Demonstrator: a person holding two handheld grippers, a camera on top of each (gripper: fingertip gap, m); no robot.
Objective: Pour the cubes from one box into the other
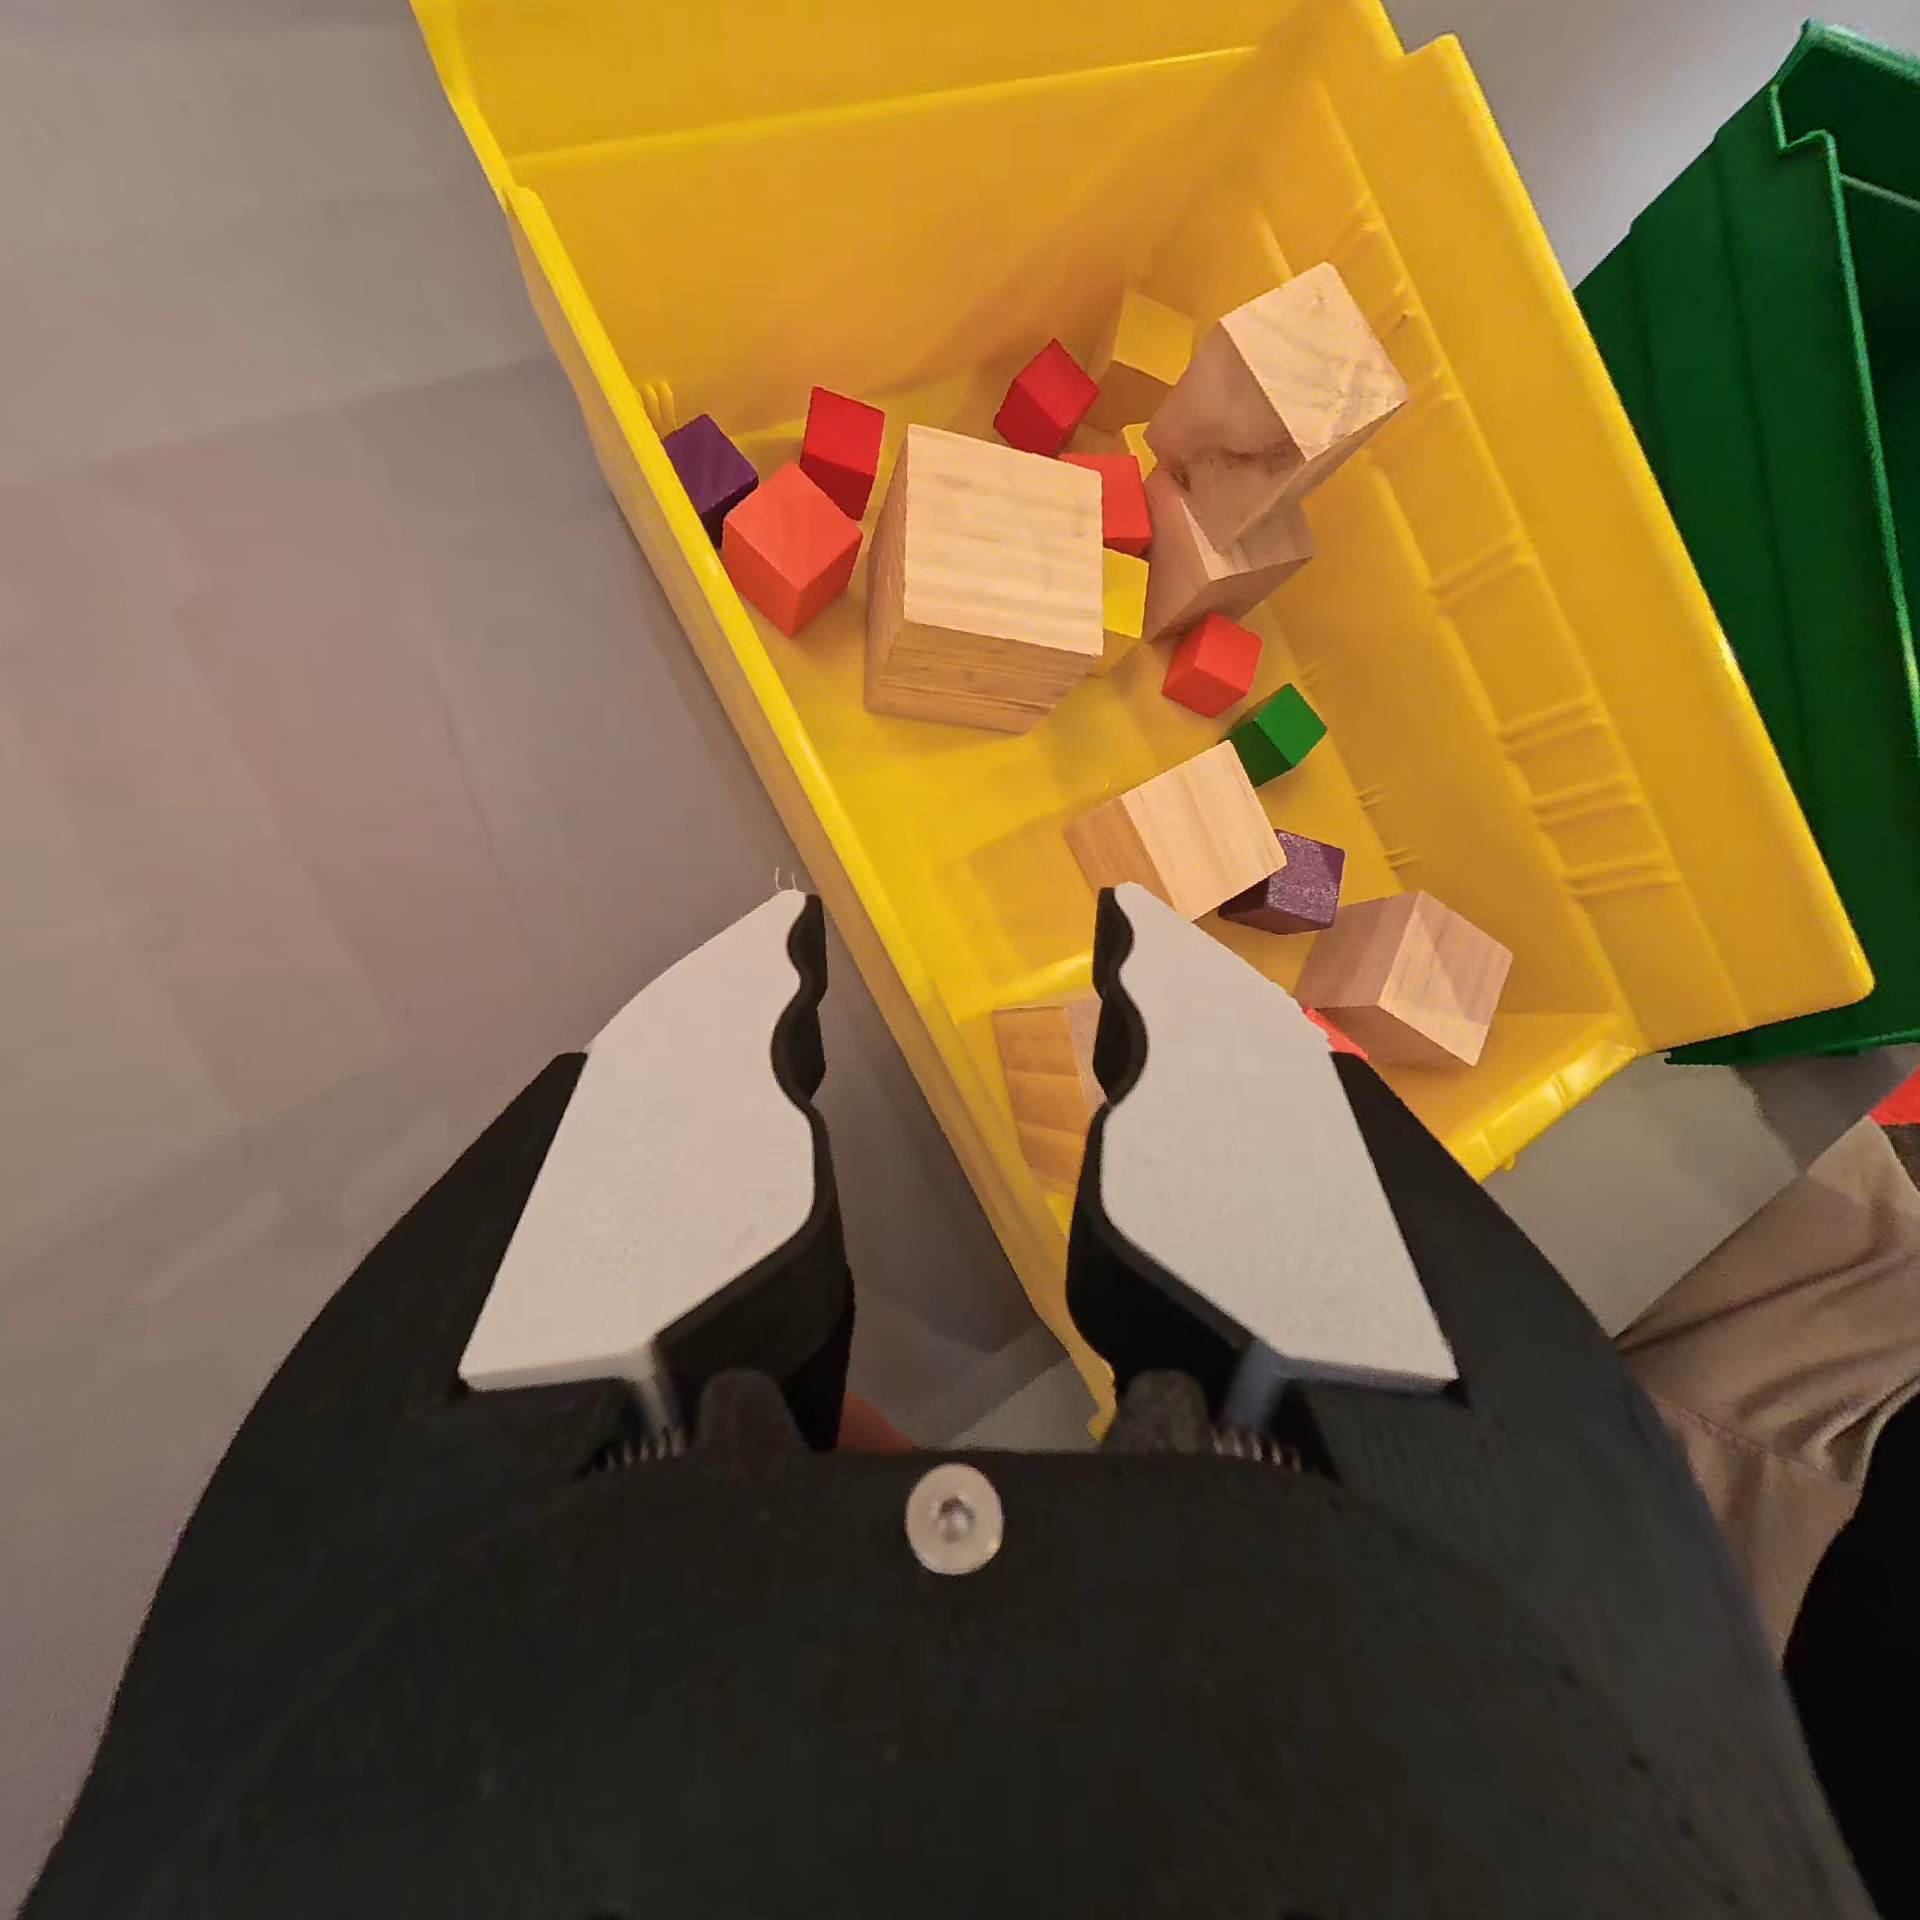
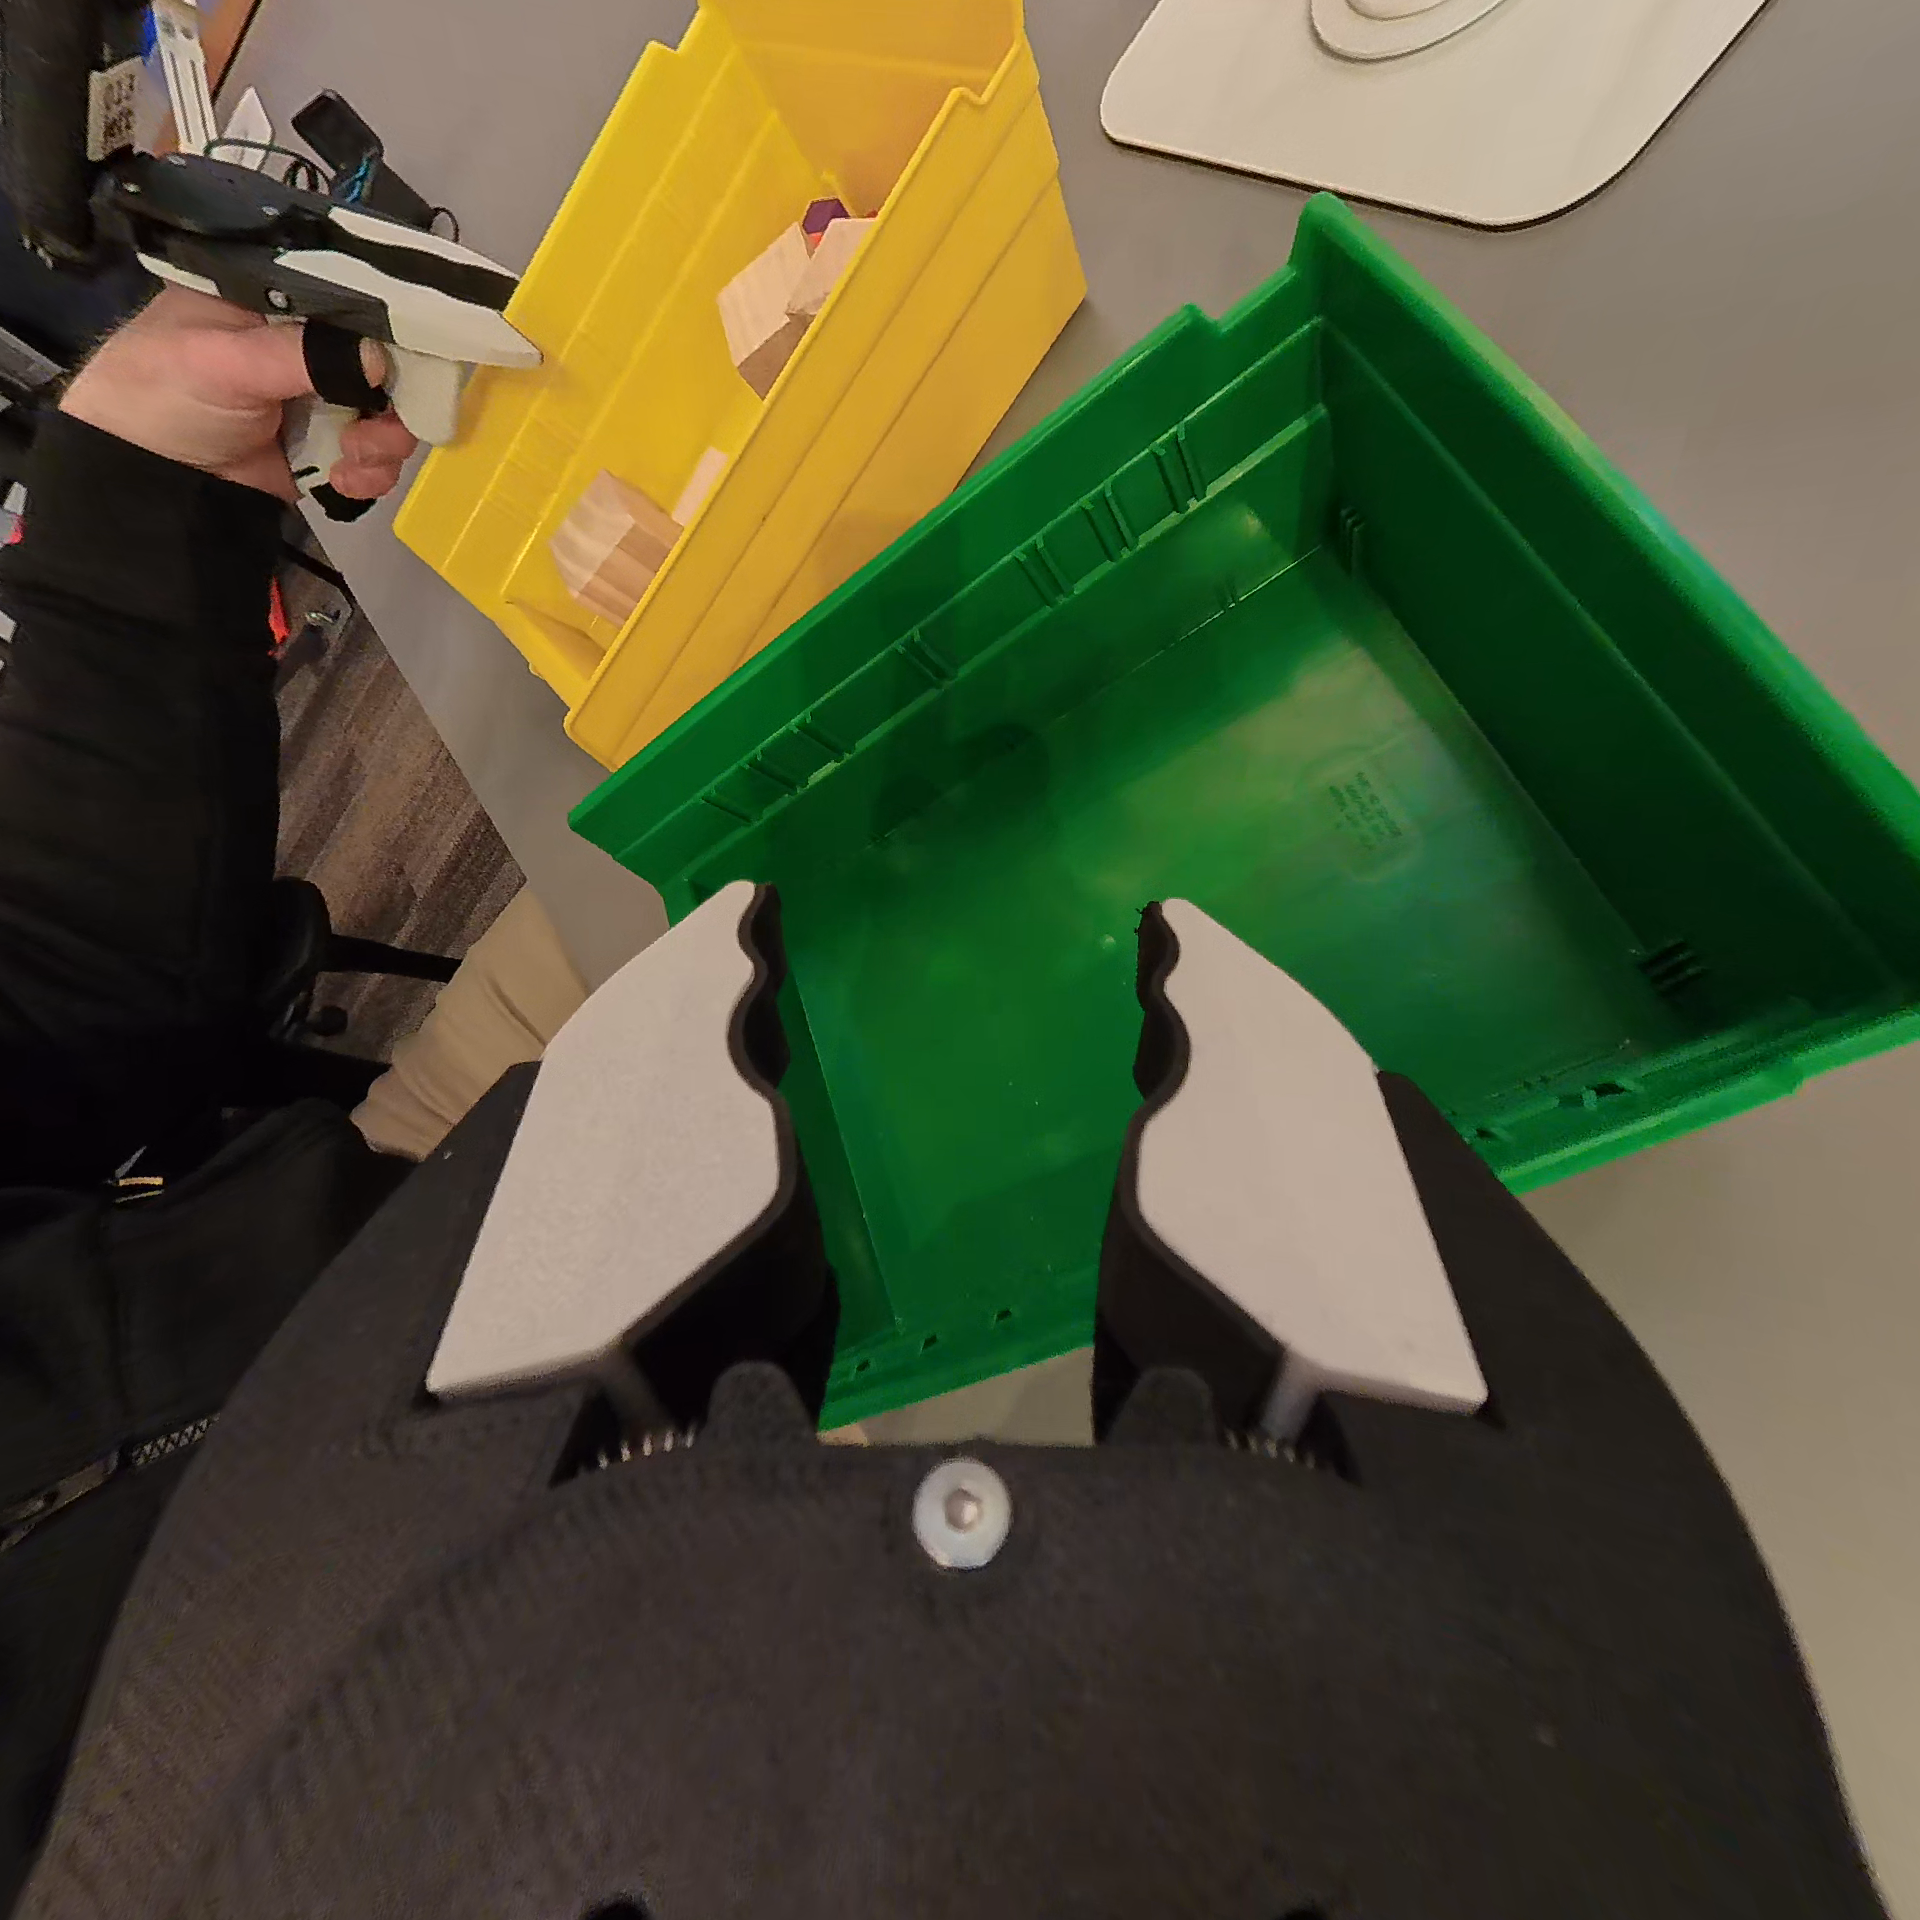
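Observation:
The yellow box [image 1: 1558,644] holds several cubes: plain wooden ones such as a large one [image 1: 987,571], and small red [image 1: 842,447], orange, purple [image 1: 709,473] and green [image 1: 1276,732] ones. My left gripper [image 1: 961,902] is open, with the box's left wall running between its fingers. It also shows in the right wrist view [image 2: 514,348], at the outer side of the yellow box [image 2: 935,312]. The green box [image 2: 1558,540] stands beside the yellow one and is empty. My right gripper [image 2: 958,902] is open, its fingers on either side of the green box's near wall.
The boxes stand on a grey table [image 2: 1714,1455]. A white mat [image 2: 1434,114] lies at the back right. The table's edge and carpet floor [image 2: 395,790] are at the left. A person's hand [image 2: 208,395] and black sleeve hold the left gripper.

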